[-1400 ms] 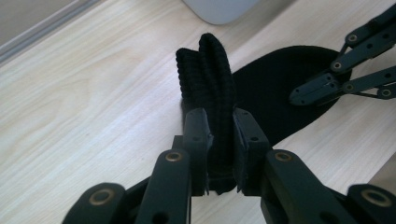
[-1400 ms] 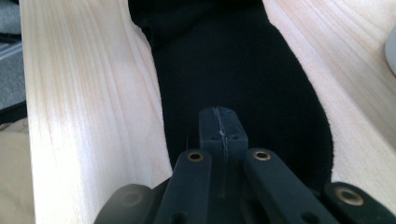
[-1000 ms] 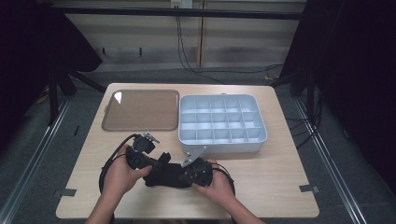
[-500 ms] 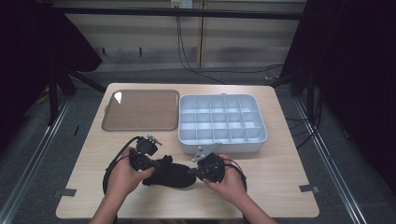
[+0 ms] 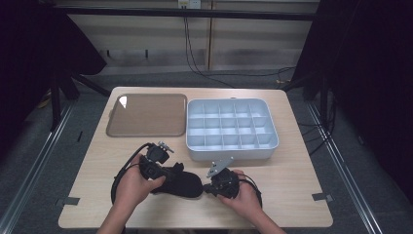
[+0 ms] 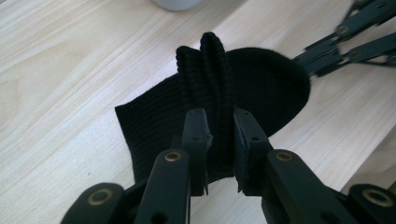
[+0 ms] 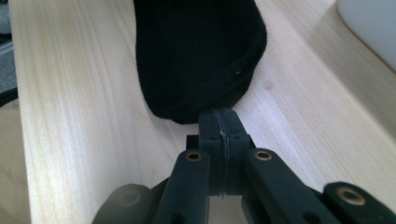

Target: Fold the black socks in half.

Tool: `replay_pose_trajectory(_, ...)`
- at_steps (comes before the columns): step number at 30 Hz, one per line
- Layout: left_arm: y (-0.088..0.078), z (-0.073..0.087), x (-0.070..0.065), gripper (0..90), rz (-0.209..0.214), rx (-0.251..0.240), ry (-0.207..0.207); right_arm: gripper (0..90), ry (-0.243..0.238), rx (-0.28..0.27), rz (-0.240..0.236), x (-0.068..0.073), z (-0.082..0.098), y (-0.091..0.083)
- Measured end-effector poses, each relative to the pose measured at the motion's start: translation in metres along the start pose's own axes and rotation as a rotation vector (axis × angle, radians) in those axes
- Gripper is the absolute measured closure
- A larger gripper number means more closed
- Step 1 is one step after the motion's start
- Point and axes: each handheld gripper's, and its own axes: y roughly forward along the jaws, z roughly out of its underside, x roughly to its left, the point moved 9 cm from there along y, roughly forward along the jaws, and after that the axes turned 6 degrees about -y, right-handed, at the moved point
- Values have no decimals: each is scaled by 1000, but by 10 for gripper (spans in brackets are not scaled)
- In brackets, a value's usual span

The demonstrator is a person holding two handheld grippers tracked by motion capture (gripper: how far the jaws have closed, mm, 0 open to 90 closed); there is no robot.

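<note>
A black sock (image 5: 184,183) lies flat on the wooden table between my two hands. My left gripper (image 5: 170,171) is shut on a bunched fold of the sock's ribbed cuff (image 6: 210,70), and its pads (image 6: 195,135) press the fold from both sides. My right gripper (image 5: 208,188) is at the sock's toe end. In the right gripper view its jaws meet flat against each other at the right gripper tip (image 7: 219,117), right at the toe's edge (image 7: 196,56), with nothing seen between them. The right gripper's linkage (image 6: 341,44) shows beyond the sock in the left gripper view.
A brown tray (image 5: 146,115) lies at the back left of the table. A grey bin (image 5: 232,146) divided into several compartments stands at the back right, just behind the hands. The table's front edge is close to both forearms.
My right hand has slid to the right, from over the sock's middle to its toe end. The left hand has kept its grip and place.
</note>
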Motion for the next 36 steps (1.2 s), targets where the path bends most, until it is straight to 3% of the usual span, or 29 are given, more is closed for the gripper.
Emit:
replay_pose_trajectory(9,20,-2,-20,767,40,42,49,896,18,-20,-10,1,-4,5)
replay_pose_trajectory(16,37,-7,-39,764,69,69,63,899,6,-19,-1,0,-4,4)
replay_pose_trajectory(29,55,0,-41,748,53,113,75,899,6,-22,1,0,-4,5)
replay_pose_trajectory(36,54,1,-40,701,88,99,58,898,1,-25,1,-1,-4,5)
